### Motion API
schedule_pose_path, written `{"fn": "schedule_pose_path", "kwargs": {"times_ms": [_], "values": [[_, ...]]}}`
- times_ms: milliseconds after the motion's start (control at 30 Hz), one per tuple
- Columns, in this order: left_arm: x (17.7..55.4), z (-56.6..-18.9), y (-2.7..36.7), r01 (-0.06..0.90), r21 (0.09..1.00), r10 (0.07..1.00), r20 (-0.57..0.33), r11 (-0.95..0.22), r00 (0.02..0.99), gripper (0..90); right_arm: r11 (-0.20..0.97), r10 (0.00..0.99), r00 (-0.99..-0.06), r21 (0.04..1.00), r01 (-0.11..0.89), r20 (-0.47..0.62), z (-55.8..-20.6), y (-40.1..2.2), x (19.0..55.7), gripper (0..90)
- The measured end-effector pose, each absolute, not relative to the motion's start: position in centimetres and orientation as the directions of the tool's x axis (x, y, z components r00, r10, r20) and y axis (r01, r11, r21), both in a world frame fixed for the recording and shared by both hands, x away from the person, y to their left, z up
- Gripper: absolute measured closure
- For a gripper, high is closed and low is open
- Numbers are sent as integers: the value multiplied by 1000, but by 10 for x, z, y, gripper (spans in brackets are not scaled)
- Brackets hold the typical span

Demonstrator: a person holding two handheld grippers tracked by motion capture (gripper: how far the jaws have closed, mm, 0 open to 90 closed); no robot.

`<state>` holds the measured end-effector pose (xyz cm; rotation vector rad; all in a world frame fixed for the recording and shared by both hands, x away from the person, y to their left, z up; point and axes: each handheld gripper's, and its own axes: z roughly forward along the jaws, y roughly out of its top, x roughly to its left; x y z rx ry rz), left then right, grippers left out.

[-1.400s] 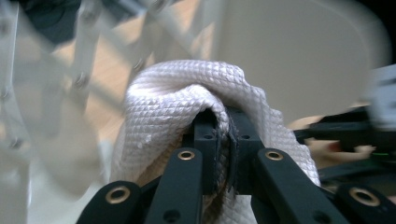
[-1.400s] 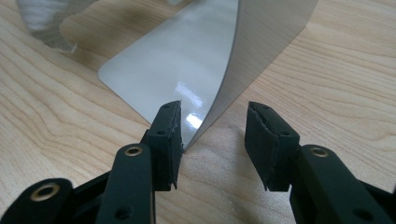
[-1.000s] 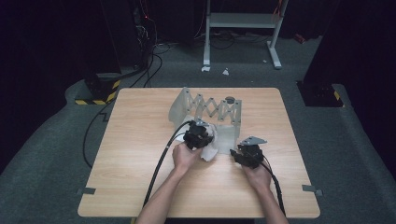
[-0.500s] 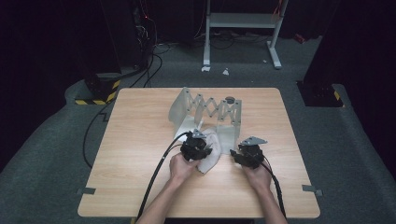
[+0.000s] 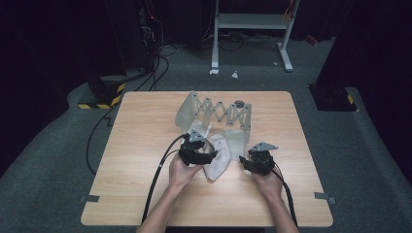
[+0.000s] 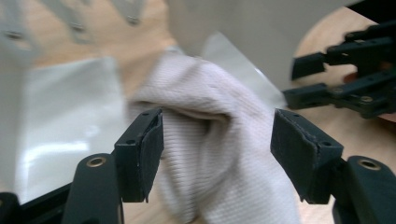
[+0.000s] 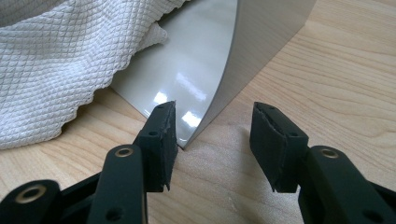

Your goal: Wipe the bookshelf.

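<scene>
1. A wooden table (image 5: 145,145) stands in a dark room.
2. The white cloth (image 5: 217,156) lies crumpled against the grey accordion stand (image 5: 221,116).
3. The left gripper (image 5: 200,156) has just been opening; its jaws now stand wide around the cloth without pressing it, so it looks released.
4. The right gripper (image 5: 247,164) hangs open, empty, at the stand's panel edge.

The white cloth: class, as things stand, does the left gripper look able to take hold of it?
Probably yes. The left gripper has just been opening its jaws, and the white cloth bulges between the pads, seemingly unpressed. Nothing stands between them; the grey folding board lies behind.
</scene>
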<state>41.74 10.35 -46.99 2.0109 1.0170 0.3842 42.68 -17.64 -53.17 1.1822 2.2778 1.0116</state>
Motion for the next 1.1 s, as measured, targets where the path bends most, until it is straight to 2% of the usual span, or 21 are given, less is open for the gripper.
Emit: {"fn": "schedule_pose_path", "kwargs": {"times_ms": [67, 167, 333, 467, 567, 700, 867, 1100], "values": [[419, -470, 114, 535, 788, 796, -97, -305, 597, 357, 386, 819, -573, 744, 546, -5, -532, -176, 427, 509], [422, -473, 131, 579, 778, 823, -151, -243, 548, 383, 388, 819, -574, 743, 545, -6, -532, -176, 427, 508], [426, -480, 155, 615, 762, 874, -144, -200, 464, 399, 388, 818, -575, 743, 545, -6, -532, -176, 427, 513], [433, -488, 168, 629, 756, 917, -101, -181, 385, 413, 389, 817, -577, 743, 545, -4, -532, -176, 426, 530], [444, -496, 171, 628, 752, 930, -54, -202, 364, 416, 387, 816, -578, 744, 545, -1, -532, -175, 426, 545], [457, -505, 173, 625, 755, 932, -50, -199, 358, 430, 384, 818, -575, 745, 545, 0, -532, -176, 427, 564], [469, -520, 174, 620, 765, 935, -69, -174, 348, 513, 381, 821, -571, 745, 547, -1, -531, -176, 427, 602], [477, -532, 174, 649, 749, 939, -112, -136, 326, 738, 373, 822, -570, 747, 550, 9, -531, -175, 427, 695]]}}
